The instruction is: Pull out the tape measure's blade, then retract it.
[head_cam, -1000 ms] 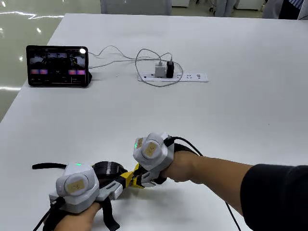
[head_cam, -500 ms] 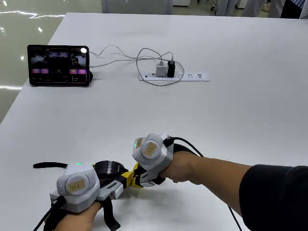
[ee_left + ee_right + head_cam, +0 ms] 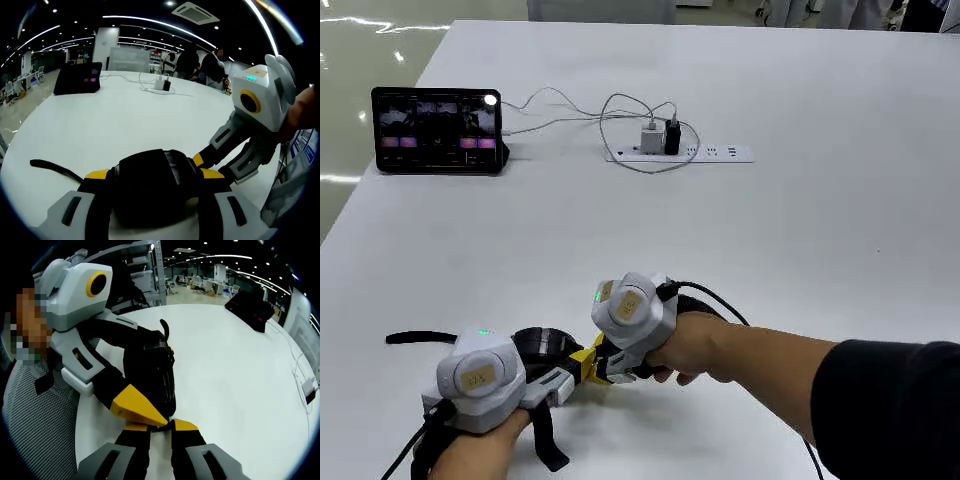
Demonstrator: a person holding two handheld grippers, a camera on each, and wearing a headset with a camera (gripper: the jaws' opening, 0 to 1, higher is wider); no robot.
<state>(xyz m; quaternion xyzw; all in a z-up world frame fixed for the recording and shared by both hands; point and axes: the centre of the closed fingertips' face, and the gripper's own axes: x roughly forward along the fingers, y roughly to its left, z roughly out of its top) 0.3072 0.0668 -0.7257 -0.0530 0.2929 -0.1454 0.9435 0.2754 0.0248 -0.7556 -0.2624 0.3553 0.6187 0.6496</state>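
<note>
The black round-bodied tape measure (image 3: 155, 372) rests on the white bench (image 3: 800, 220) near its front edge, held between both tools; the left tool (image 3: 155, 174) has its yellow-tipped jaws set wide on either side of the case, pressed against its flanks; the right tool (image 3: 160, 426) meets the tape measure from the opposite side, its jaws drawn close together on a small dark piece at the case's edge; whether that piece is the blade's end I cannot tell. In the head view the two tools stand tip to tip, the right one a little farther from the person and tilted down toward the case; a hand (image 3: 695, 345) holds it, the forearm running back to a dark sleeve (image 3: 890, 410). A thin black strap (image 3: 418, 337) lies on the bench just left of the tape measure. Well apart, toward the far side, a black tablet with a lit screen (image 3: 438, 130) stands upright; to its right lies a white power strip (image 3: 715, 154) carrying two plugged chargers, one white, one black; pale cables loop between strip and tablet.
</note>
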